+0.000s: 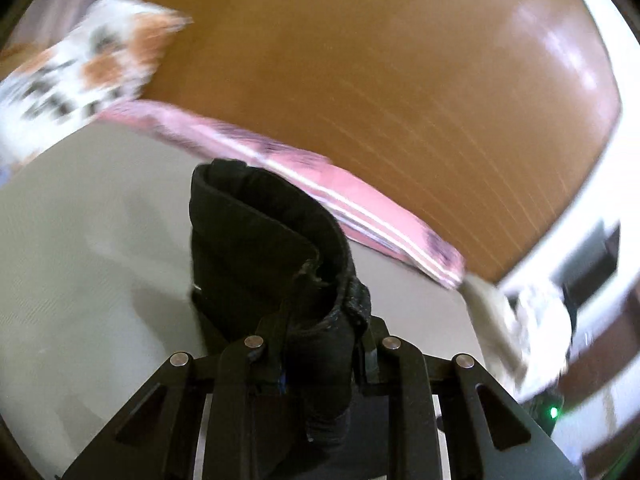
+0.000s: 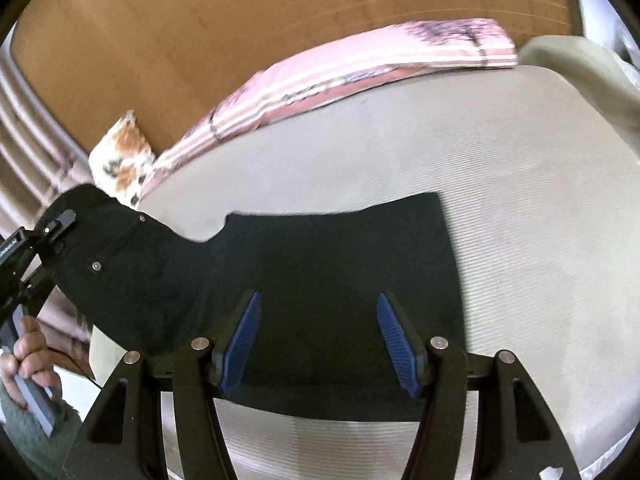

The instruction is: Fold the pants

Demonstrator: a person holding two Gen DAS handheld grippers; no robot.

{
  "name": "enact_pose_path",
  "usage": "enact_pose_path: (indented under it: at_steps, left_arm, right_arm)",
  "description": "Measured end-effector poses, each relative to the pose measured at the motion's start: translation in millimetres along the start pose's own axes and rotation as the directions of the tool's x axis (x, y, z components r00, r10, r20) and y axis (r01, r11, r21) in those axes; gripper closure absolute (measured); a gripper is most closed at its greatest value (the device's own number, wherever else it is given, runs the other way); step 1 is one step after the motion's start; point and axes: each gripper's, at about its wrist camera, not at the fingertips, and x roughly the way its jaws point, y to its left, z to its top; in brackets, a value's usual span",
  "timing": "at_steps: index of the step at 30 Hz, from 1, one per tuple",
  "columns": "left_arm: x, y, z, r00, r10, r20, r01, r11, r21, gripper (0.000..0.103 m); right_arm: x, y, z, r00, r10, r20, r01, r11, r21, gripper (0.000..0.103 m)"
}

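Note:
The black pants [image 2: 320,256] lie spread on a pale ribbed bed sheet [image 2: 520,240], with the waist end lifted at the left. My left gripper [image 1: 320,320] is shut on a bunched fold of the pants [image 1: 264,240] at the waistband, which stands up between its fingers. In the right wrist view the left gripper [image 2: 56,228] holds that raised end, and a person's hand [image 2: 32,356] grips its handle. My right gripper [image 2: 318,300] hovers over the flat part of the pants. Its blue pads [image 2: 244,332] stand apart and nothing is pinched between them.
A pink striped pillow [image 2: 360,68] lies along the far edge of the bed against a wooden headboard [image 2: 200,40]. An orange-and-white patterned cloth [image 2: 124,152] sits at its left end. A beige cushion [image 2: 580,72] is at the far right.

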Motion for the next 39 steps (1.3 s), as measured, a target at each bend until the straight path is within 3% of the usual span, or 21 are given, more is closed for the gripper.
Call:
enact_pose_path:
  at_steps: [6, 10, 13, 17, 21, 24, 27, 29, 33, 36, 39]
  left_arm:
    - [67, -92, -32, 0.978, -0.096, -0.183, 0.127, 0.977, 0.170, 0.079]
    - [121, -126, -79, 0.939, -0.061, -0.339, 0.153, 0.956, 0.251, 0.079]
    - [145, -138, -113, 0.913, -0.010, -0.409, 0.150, 0.938, 0.313, 0.079]
    - [161, -148, -144, 0.904, 0.058, -0.424, 0.148, 0.887, 0.437, 0.077]
    - [156, -156, -154, 0.895, 0.094, -0.436, 0.149, 0.858, 0.491, 0.069]
    - [139, -160, -149, 0.880, 0.044, -0.472, 0.219, 0.845, 0.487, 0.056]
    - [113, -152, -139, 0.878, -0.023, -0.478, 0.272, 0.847, 0.458, 0.046]
    - [98, -145, -131, 0.887, -0.042, -0.460, 0.276, 0.847, 0.455, 0.044]
    - [87, -115, -109, 0.925, 0.024, -0.378, 0.156, 0.885, 0.438, 0.042]
    - [90, -82, -97, 0.929, 0.079, -0.362, 0.068, 0.923, 0.378, 0.042]
    - [94, -55, -95, 0.924, 0.134, -0.359, -0.006, 0.942, 0.335, 0.042]
  right_arm:
    - [-20, -43, 5, 0.999, -0.027, 0.037, 0.024, 0.996, 0.084, 0.045]
    - [-26, -70, 3, 0.998, -0.042, 0.038, 0.036, 0.990, 0.139, 0.044]
    - [-23, -86, 1, 0.999, -0.038, 0.022, 0.034, 0.985, 0.170, 0.044]
    - [-13, -93, 1, 1.000, -0.014, 0.001, 0.014, 0.984, 0.175, 0.043]
    - [0, -90, 3, 0.999, 0.024, -0.026, -0.020, 0.989, 0.146, 0.043]
    - [10, -86, 8, 0.995, 0.091, -0.050, -0.085, 0.990, 0.117, 0.043]
    - [28, -86, 14, 0.973, 0.210, -0.095, -0.197, 0.972, 0.128, 0.043]
    - [41, -87, 14, 0.951, 0.282, -0.129, -0.263, 0.954, 0.147, 0.043]
    - [65, -90, 15, 0.937, 0.306, -0.170, -0.279, 0.946, 0.167, 0.043]
    - [76, -92, 18, 0.931, 0.314, -0.185, -0.286, 0.944, 0.163, 0.043]
    - [85, -92, 26, 0.923, 0.339, -0.183, -0.312, 0.936, 0.161, 0.044]
